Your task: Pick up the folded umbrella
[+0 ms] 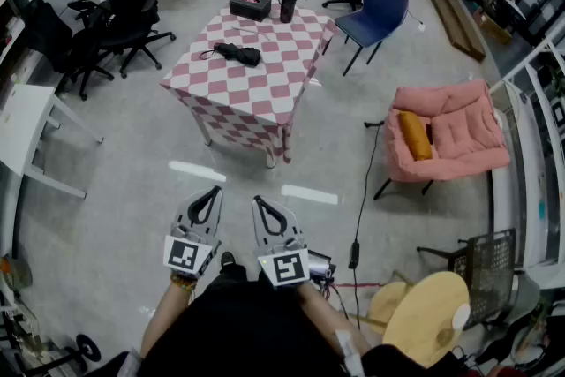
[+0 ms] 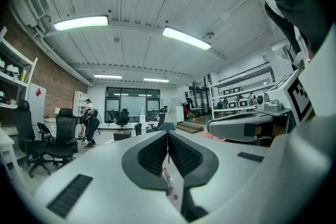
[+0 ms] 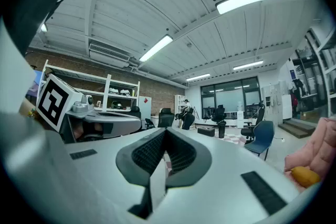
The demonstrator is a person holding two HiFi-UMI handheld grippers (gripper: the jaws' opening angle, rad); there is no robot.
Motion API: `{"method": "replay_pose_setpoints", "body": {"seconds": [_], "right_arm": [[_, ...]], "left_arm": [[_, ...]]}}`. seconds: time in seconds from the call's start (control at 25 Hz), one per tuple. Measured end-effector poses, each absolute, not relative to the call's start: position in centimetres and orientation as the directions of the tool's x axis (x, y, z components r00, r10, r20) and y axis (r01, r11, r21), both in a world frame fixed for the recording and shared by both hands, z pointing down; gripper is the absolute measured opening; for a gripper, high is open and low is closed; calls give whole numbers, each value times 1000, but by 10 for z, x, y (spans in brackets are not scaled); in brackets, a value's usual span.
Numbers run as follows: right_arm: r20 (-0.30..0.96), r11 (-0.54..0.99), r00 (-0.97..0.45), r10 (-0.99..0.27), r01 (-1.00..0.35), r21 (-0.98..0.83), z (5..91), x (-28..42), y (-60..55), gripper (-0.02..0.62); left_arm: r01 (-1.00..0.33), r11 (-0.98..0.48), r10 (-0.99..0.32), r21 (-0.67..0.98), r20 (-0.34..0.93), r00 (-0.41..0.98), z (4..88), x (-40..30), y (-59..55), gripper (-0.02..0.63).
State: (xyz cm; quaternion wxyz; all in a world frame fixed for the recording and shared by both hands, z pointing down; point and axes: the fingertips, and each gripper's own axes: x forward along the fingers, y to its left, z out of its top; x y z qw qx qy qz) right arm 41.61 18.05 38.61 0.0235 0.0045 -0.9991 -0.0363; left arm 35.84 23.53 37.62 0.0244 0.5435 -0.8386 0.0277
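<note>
Only head view shows folded umbrella (image 1: 238, 54) on table (image 1: 265, 97); left gripper (image 1: 214, 190) & right gripper (image 1: 258, 200) jaws closed, empty

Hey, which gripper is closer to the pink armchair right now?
Right. The right gripper sits on the side toward the pink armchair, well short of it; the left gripper is beside it, farther away.

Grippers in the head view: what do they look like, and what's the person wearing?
Both the left gripper and right gripper are pale grey with black ribbed pads, each bearing a black-and-white marker cube. The person's top is black.
</note>
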Motion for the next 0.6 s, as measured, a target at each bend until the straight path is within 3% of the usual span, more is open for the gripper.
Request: {"method": "replay_pose_setpoints", "body": {"seconds": [0.6], "right_arm": [[20,994,-1000,8,10,106,380,401,163,18]], "left_arm": [[-901,431,-901,-52,41,-433,373,355,213,15]]}}
